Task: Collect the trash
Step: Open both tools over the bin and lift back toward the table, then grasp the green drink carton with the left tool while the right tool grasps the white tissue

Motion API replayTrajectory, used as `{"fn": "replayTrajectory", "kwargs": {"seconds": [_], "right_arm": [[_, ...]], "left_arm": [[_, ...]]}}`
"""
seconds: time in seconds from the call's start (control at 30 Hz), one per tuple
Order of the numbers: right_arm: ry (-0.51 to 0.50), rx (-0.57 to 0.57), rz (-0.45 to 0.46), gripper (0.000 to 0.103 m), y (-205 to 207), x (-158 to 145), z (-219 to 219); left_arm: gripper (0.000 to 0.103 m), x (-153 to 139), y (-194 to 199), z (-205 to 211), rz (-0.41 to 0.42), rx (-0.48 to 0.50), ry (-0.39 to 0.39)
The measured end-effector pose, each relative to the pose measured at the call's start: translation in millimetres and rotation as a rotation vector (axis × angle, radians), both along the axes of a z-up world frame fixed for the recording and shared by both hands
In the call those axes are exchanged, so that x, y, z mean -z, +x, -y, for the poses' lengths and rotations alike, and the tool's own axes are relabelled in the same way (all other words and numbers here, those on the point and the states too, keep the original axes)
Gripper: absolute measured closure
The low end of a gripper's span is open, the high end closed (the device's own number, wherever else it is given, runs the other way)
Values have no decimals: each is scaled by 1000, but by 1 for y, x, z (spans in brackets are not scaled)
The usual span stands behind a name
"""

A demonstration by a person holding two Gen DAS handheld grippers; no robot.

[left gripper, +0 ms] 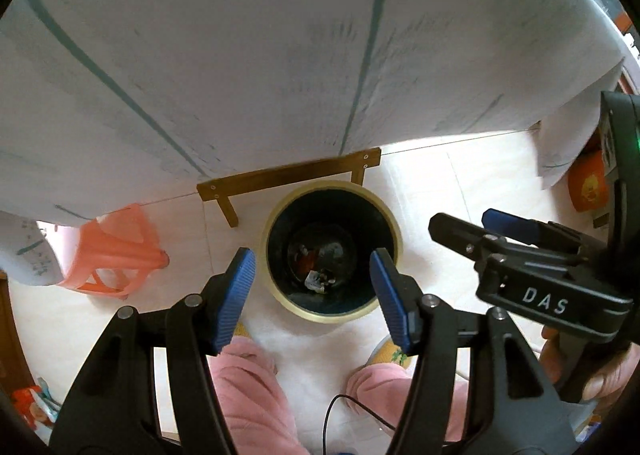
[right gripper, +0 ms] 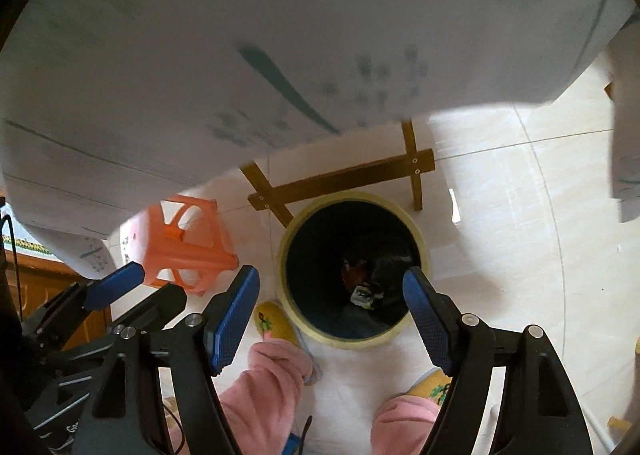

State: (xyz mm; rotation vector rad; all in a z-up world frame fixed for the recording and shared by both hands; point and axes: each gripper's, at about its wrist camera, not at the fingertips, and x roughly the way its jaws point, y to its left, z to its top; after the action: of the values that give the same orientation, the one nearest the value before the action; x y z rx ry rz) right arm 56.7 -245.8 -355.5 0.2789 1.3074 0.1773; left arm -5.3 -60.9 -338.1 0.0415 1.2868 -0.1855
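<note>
Now both tools hang spread and empty above the trash bin (left gripper: 331,245), which stands on the floor straight below, its scraps (right gripper: 362,295) lying at the bottom. Left tool (left gripper: 312,295) and right tool (right gripper: 332,315) seem equally near it

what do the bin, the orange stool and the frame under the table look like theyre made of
Bin: probably plastic, matte cream rim, dark liner inside.
Stool: moulded plastic, slightly translucent orange with a soft sheen.
Frame: wood, brown and smooth, joined with visible screws.
</note>
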Motion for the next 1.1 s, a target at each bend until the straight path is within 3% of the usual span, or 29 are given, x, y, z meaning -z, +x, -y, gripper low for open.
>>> {"fn": "replayTrajectory", "kwargs": {"seconds": [0.23,0.6,0.83,0.97,1.1], "right_arm": [[-2,2,38,28,-11,-92,-2],[3,-49,186,28,-13,-242,-18],[-20,-64,314,28,12,-329,-50],[-26,-57,351,28,35,-356,-75],[-34,-57,370,28,68,-371,-106]], "left_arm": [[46,-87,-2,-13,35,-8,-16],[46,-232,23,-51,174,-65,-43],[46,-298,57,-78,277,-47,-33],[46,-328,92,-103,326,-44,-30],[45,-340,134,-128,342,-43,-29]]}}
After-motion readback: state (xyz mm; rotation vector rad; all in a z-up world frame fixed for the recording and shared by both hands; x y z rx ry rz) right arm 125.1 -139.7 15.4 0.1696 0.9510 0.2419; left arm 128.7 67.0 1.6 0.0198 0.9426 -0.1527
